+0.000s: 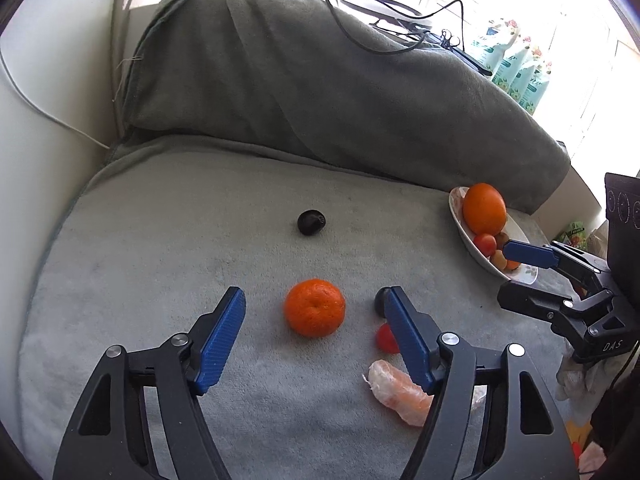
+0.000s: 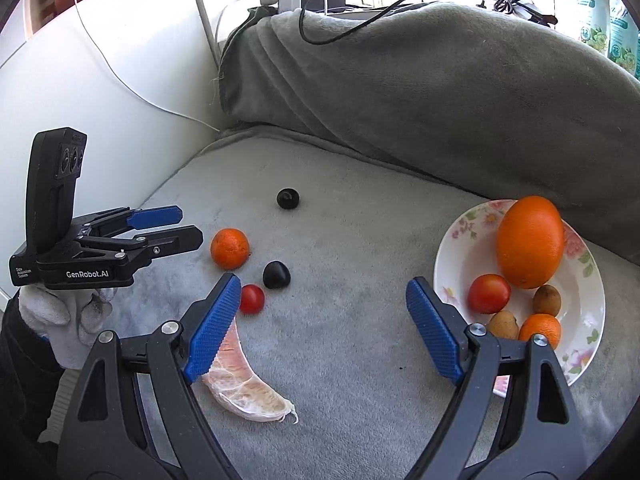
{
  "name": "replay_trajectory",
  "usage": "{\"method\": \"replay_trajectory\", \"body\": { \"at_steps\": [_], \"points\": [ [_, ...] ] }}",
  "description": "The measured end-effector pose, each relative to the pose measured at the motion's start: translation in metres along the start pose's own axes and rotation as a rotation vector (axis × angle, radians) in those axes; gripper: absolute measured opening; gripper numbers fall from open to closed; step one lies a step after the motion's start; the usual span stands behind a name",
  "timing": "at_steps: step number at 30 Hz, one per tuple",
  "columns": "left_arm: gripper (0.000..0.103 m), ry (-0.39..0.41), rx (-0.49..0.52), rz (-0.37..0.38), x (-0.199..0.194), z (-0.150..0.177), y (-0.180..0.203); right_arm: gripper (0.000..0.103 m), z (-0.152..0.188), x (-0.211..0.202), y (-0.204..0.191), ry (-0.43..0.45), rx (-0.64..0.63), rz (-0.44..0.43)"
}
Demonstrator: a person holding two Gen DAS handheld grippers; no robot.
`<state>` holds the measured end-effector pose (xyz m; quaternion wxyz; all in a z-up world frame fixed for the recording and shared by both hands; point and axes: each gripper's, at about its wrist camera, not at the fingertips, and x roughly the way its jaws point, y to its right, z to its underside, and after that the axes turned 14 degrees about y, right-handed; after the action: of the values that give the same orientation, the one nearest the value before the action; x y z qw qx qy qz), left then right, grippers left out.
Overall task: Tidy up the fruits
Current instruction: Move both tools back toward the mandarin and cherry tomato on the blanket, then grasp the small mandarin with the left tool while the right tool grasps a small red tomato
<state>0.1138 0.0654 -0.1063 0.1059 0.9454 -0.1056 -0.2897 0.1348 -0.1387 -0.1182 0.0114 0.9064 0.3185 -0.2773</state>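
Note:
A mandarin (image 1: pixel 315 307) (image 2: pixel 229 248) lies on the grey blanket between the fingers of my open, empty left gripper (image 1: pixel 314 306) (image 2: pixel 176 224). Near it lie a cherry tomato (image 2: pixel 251 299) (image 1: pixel 386 338), two dark fruits (image 2: pixel 276 275) (image 2: pixel 287 199) (image 1: pixel 311 222) and a pomelo segment (image 2: pixel 244 390) (image 1: pixel 400 390). A floral plate (image 2: pixel 452 256) (image 1: pixel 456 204) on the right holds a large orange (image 2: pixel 529 241) (image 1: pixel 484 208), a tomato (image 2: pixel 489 293), two brown fruits and a small mandarin (image 2: pixel 540 329). My right gripper (image 2: pixel 322 322) is open and empty, just left of the plate.
A grey blanket (image 1: pixel 180 240) covers the seat and the backrest behind it. Black cables (image 1: pixel 380 12) and white chargers lie on top of the backrest. A white wall panel with a white cable stands on the left. Flowered packets stand at the far right.

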Motion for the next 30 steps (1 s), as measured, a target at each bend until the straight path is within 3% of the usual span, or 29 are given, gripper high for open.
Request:
{"method": "replay_trajectory", "body": {
  "at_steps": [11,13,19,28,30],
  "points": [
    [0.063,-0.041,-0.032,0.031,0.011,0.009,-0.007,0.076,0.017,0.032,-0.029,-0.086,-0.030,-0.086],
    [0.060,-0.047,-0.038,0.036,0.014,0.010,-0.009,0.065,0.018,0.036,-0.031,-0.104,-0.022,-0.101],
    [0.056,-0.057,-0.043,0.043,0.019,0.012,-0.009,0.054,0.023,0.050,-0.035,-0.143,-0.007,-0.122],
    [0.051,-0.071,-0.035,0.038,0.026,0.013,-0.009,0.051,0.027,0.063,-0.040,-0.174,0.019,-0.145],
    [0.050,-0.075,-0.033,0.036,0.028,0.013,-0.009,0.045,0.027,0.065,-0.040,-0.185,0.020,-0.146]
  ]
}}
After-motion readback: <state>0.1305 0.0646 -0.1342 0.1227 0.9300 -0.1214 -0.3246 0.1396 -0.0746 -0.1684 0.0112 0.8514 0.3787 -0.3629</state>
